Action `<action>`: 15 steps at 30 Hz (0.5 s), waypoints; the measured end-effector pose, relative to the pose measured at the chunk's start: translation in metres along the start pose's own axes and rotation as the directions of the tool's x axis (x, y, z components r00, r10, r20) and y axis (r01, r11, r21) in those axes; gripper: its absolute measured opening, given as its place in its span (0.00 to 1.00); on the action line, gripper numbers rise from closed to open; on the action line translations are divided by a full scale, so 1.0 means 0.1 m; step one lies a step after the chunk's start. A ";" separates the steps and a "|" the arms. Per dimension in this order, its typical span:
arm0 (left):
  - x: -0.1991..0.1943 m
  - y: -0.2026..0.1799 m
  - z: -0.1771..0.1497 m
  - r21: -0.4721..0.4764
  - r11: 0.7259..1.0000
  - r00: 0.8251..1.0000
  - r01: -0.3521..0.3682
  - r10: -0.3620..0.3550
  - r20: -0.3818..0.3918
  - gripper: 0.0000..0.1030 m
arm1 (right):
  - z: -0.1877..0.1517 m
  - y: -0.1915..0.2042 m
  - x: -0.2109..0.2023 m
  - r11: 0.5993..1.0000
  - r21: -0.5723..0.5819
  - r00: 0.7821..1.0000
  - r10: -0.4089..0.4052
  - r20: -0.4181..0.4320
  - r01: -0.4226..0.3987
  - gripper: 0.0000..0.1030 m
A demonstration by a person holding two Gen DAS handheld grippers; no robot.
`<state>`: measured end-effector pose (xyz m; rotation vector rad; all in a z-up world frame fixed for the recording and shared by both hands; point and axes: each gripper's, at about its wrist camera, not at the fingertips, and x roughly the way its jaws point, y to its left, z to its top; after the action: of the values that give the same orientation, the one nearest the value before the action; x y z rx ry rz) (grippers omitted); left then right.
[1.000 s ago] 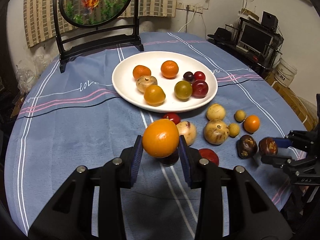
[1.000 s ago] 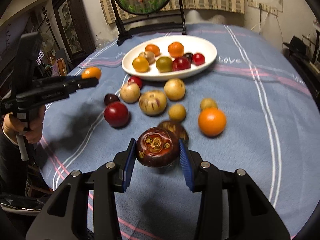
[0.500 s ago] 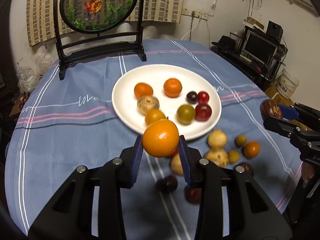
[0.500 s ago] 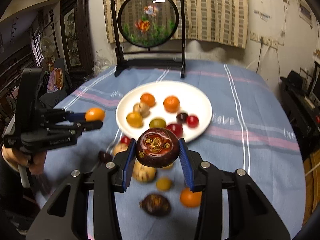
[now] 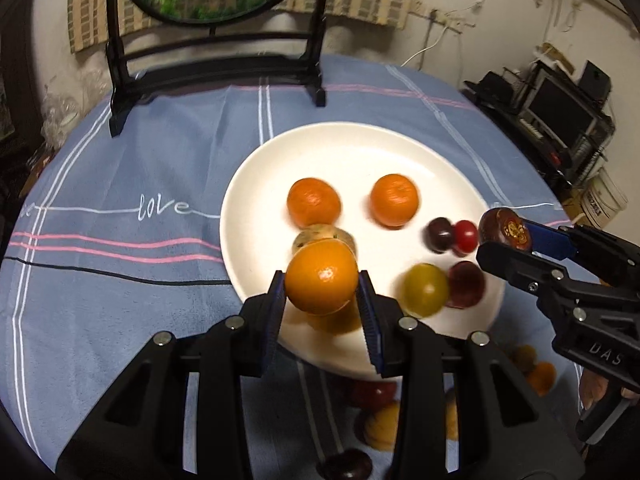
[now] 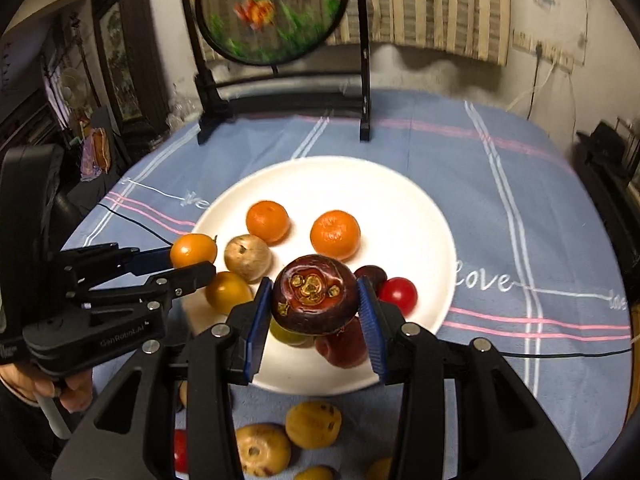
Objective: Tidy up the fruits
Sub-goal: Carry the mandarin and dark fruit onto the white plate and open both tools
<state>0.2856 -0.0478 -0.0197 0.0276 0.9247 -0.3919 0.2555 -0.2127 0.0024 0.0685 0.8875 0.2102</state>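
Up close, the left tool (image 5: pixel 322 306) is clamped on an orange (image 5: pixel 321 276) and the right tool (image 6: pixel 316 306) on a dark mangosteen (image 6: pixel 315 294), both held over the near rim of the white plate (image 6: pixel 400 200). Farther back on the worktop (image 5: pixel 120 160) stands a round goldfish screen (image 6: pixel 274 12).

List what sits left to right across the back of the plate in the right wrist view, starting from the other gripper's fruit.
Orange in the left gripper → tan speckled fruit → left tangerine → right tangerine → red cherry-like fruit.
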 end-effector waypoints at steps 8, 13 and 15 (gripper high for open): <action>0.12 0.07 0.08 -0.024 1.000 1.000 -0.012 0.012 -0.014 0.35 | 0.06 -0.05 0.34 0.999 0.055 0.997 0.004 -0.081 0.000 0.42; 0.09 0.11 0.13 -0.048 0.999 1.000 -0.021 0.021 -0.004 0.56 | 0.06 -0.09 0.32 0.995 0.098 0.998 0.011 -0.061 -0.005 0.45; -0.01 0.09 0.12 -0.038 0.999 0.999 -0.027 0.028 0.034 0.59 | 0.06 -0.09 0.28 0.995 0.097 0.998 0.015 -0.053 -0.009 0.45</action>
<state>0.2969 -0.0414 -0.0128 -0.0007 0.8962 -0.3489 0.2787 -0.2159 -0.0167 0.1587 0.9508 0.1808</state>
